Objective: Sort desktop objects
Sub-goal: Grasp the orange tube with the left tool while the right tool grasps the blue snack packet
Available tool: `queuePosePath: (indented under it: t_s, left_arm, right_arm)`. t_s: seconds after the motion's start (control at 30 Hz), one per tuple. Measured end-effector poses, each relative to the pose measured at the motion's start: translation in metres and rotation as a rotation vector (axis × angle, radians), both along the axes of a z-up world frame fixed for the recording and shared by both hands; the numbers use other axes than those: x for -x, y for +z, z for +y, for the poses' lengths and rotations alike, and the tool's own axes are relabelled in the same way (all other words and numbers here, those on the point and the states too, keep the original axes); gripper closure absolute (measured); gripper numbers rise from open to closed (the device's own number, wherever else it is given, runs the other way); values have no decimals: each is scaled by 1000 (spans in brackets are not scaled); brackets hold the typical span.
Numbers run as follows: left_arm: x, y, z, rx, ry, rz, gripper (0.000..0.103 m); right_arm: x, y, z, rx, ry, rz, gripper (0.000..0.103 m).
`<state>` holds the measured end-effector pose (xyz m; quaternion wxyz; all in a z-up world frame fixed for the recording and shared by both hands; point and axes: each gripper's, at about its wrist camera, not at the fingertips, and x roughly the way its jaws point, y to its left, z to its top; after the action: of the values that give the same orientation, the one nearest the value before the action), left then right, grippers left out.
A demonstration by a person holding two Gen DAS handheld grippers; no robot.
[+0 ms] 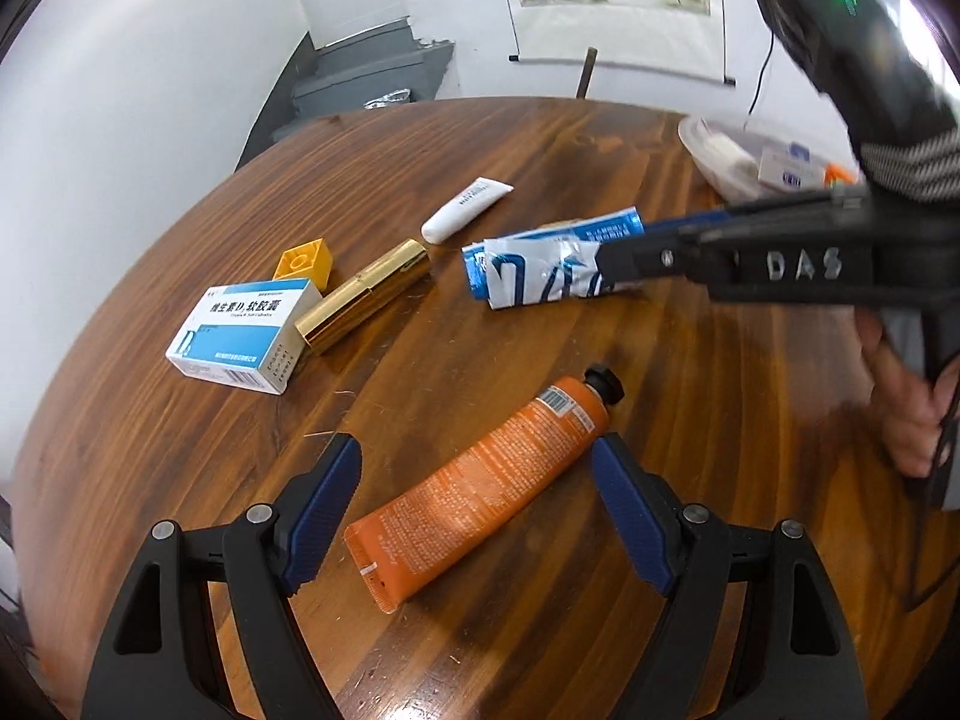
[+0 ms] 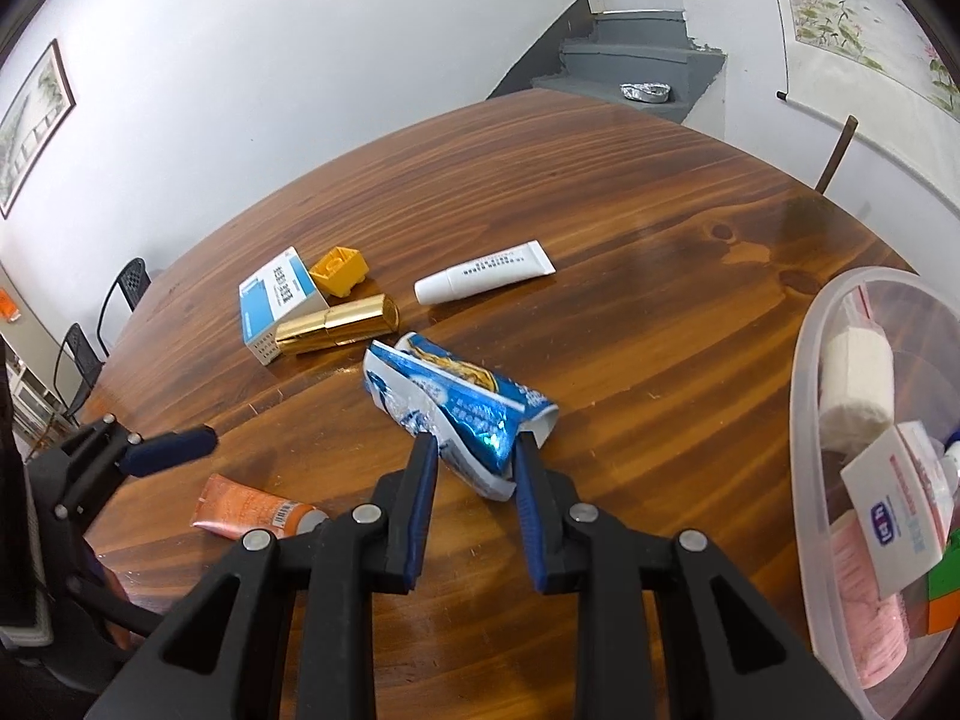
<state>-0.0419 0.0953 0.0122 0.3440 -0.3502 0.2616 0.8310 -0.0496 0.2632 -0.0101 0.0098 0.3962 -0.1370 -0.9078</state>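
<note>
Right hand-held gripper (image 2: 474,450): we have the blue pads closed in on the near end of the crumpled blue-and-white toothpaste tube (image 2: 447,405), pinching it; whether it has left the desk (image 2: 600,210) we cannot tell.
Left hand-held gripper (image 1: 477,498): spread wide, one pad on either side of the orange tube (image 1: 480,489), touching nothing as far as we see.
How the toothpaste tube handles: we judge it light, soft and half-squeezed, so it will fold and droop; the flattened, creased end where we hold it gives a sure bite, and the glossy skin could slip.
How the orange tube handles: it looks fuller and springy, lying flat and slanted on the desk with its black cap away from us; we would take it across the mid-body, not at the cap.
Tubes still out: three — toothpaste, orange, and a small white tube (image 1: 467,209) further off.
Boxes: one blue-and-white medicine box (image 1: 243,333), stiff card, easy across its narrow sides.
Gold case (image 1: 365,295): one, lying against the box; hard, smooth, and to our eye likely to roll or slide.
Yellow block (image 1: 305,263): one, just behind the box.
Clear tub (image 2: 807,372): one, at the right edge of the desk, already holding several items; we cannot count them surely.
</note>
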Motion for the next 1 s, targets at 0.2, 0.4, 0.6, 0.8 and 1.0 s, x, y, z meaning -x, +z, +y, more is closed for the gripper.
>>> queuePosePath:
  t_s: [0.2,0.4,0.6,0.8,1.0]
  left_arm:
    - [6,-3,1,-6,36,-12,21]
    - [15,-2,-4,-48,84,-72,54]
    - [25,-3,-9,-82,155,-118,74]
    - [36,-3,-17,-115,255,-146,74]
    - [47,-4,-25,-137,360,-150,74]
  right_arm:
    - [-1,3,0,13,8,16,74]
    - [1,7,0,3,15,27,73]
    - [10,21,-2,-56,44,68,35]
    - [36,20,-7,-102,111,42,35]
    - [41,-1,-13,-51,183,-54,35]
